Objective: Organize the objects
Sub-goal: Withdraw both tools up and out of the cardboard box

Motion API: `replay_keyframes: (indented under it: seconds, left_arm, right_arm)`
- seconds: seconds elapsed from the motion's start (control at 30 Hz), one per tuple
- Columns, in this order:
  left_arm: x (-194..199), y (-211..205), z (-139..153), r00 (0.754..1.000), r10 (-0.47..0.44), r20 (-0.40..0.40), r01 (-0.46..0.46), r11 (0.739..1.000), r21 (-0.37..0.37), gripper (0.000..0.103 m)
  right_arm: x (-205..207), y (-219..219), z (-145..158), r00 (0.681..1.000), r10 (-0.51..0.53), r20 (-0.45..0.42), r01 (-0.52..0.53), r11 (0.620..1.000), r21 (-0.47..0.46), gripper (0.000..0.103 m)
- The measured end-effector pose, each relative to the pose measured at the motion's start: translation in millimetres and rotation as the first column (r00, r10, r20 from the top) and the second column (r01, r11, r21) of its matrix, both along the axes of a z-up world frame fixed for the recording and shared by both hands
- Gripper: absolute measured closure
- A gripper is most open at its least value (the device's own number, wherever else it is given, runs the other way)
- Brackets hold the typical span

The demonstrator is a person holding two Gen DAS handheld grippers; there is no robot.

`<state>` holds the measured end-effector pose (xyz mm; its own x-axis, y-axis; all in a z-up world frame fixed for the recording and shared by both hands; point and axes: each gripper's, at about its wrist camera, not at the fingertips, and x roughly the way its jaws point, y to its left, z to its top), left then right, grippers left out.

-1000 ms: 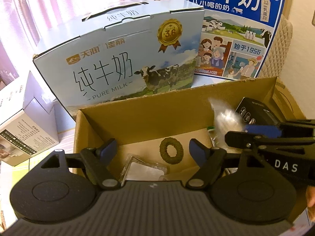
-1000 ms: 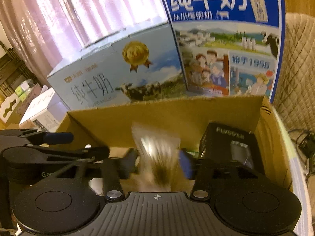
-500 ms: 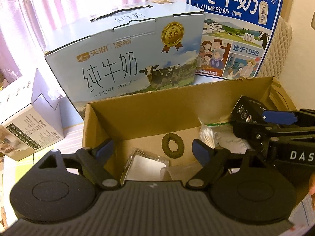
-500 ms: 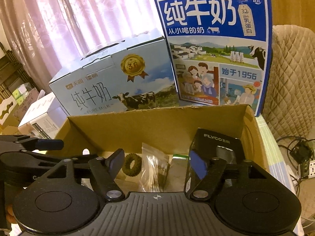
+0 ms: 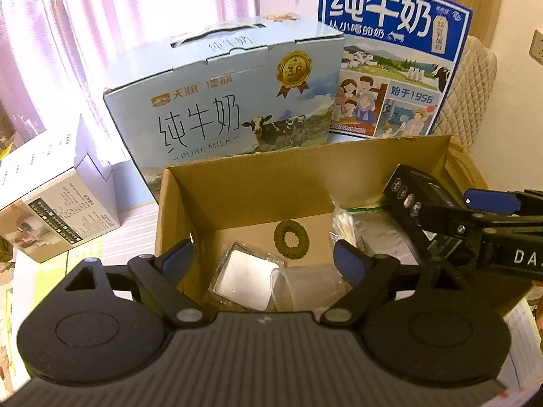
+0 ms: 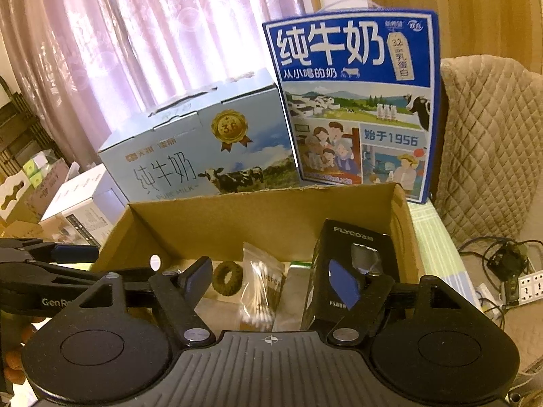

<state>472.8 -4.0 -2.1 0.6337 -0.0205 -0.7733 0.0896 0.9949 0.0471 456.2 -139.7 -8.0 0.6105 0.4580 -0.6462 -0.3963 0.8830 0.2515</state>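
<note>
Both grippers hang over an open carton, jaws spread wide and holding nothing. The left gripper sits above the carton's near left part; the right gripper is over its right half, and each tool shows at the edge of the other's view.

Inside the carton, a dark green ring lies flat on the floor near the back wall. A clear bag of cotton swabs stands just right of it, leaning slightly. Beside the bag on its right lies a silvery pouch, and right of that a black box marked FLYCO stands upright against the right wall. In the left wrist view, a clear packet with a white pad lies at the near left, and a clear plastic cup lies on its side just beside it, between the left gripper's fingers but below them.

Behind the carton stand 2 milk cases: a pale blue one on the left and a taller dark blue one on the right. A white box sits well left of the carton. A quilted chair is at the far right, with cables and a power strip below it. Pink curtains hang behind.
</note>
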Motion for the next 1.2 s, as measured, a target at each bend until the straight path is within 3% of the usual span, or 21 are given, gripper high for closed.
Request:
replay_keyframes:
  seconds: [0.87,1.2]
  left_arm:
    - [-128.0,1.2,67.6,0.992,0.050,0.114,-0.039,0.995,-0.097,0.012]
    - [-180.6,2.0,65.3,0.993,0.063,0.104,-0.049,0.990,-0.132,0.011]
  right_arm:
    - [-120.5,-42.3,52.3,0.998,-0.004,0.066,0.000,0.999,0.055,0.028]
    - [-165.1,-45.3,57.3,0.995,0.058,0.082,-0.062,0.997,0.046,0.028]
